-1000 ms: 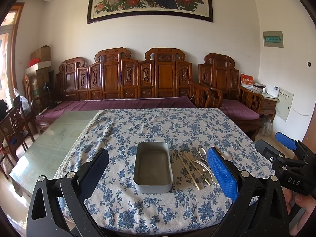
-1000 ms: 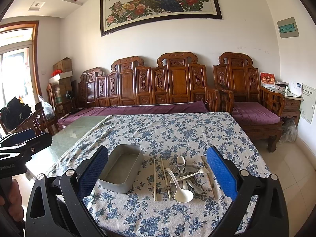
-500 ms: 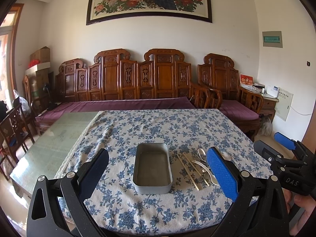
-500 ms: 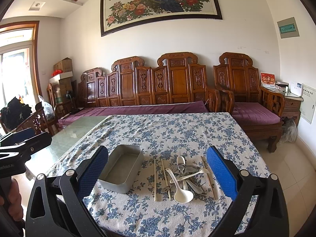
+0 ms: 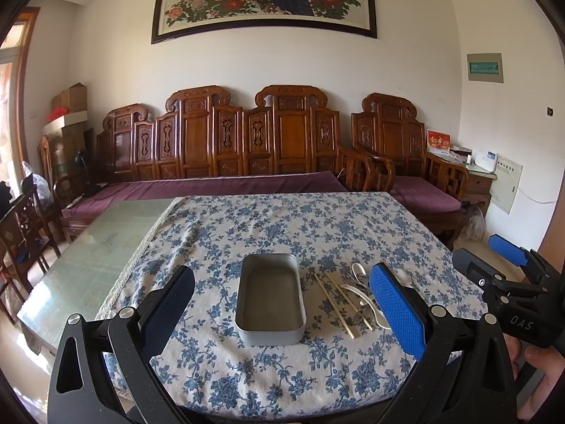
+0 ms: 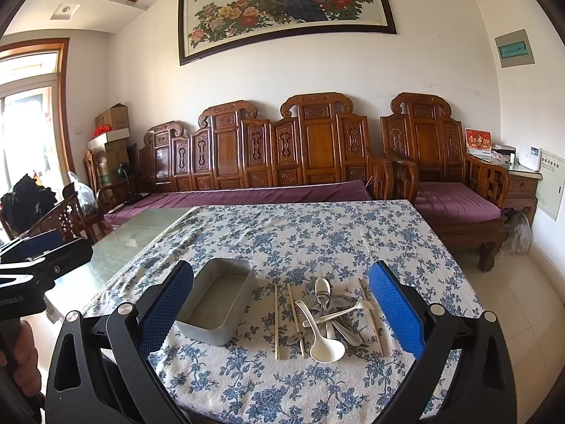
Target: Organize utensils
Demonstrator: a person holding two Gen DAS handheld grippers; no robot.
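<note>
- The left gripper (image 5: 282, 312) hovers at the near edge of the table, jaws spread wide with nothing between them; a hand (image 6: 19, 364) grasps its handle at the far left of the right wrist view.
- The right gripper (image 6: 282, 312) hangs beside it on the right, its blue-padded fingers (image 6: 397, 312) likewise wide apart and holding nothing.
- A blue floral tablecloth (image 6: 317, 240) covers the right part of the table; the bare green glass tabletop (image 5: 106, 233) shows on the left.
- A grey rectangular metal tin (image 5: 270, 298) sits on the cloth near the front edge, open side up.
- Just right of the tin lies the heap of utensils: two pale chopsticks (image 6: 284, 318) side by side nearest the tin, then a white ceramic spoon (image 6: 323, 341) with its bowl toward the near edge.
- Metal spoons and a fork (image 6: 330, 302) are tangled under and behind the white spoon; another pale chopstick (image 6: 374, 319) lies along the right side of the heap.
- Beyond the table stands a carved wooden bench (image 5: 247, 141) with a purple cushion, and a matching armchair (image 6: 441, 176) to its right.
- A framed peacock-and-peony painting (image 6: 282, 3) hangs on the far white wall.
</note>
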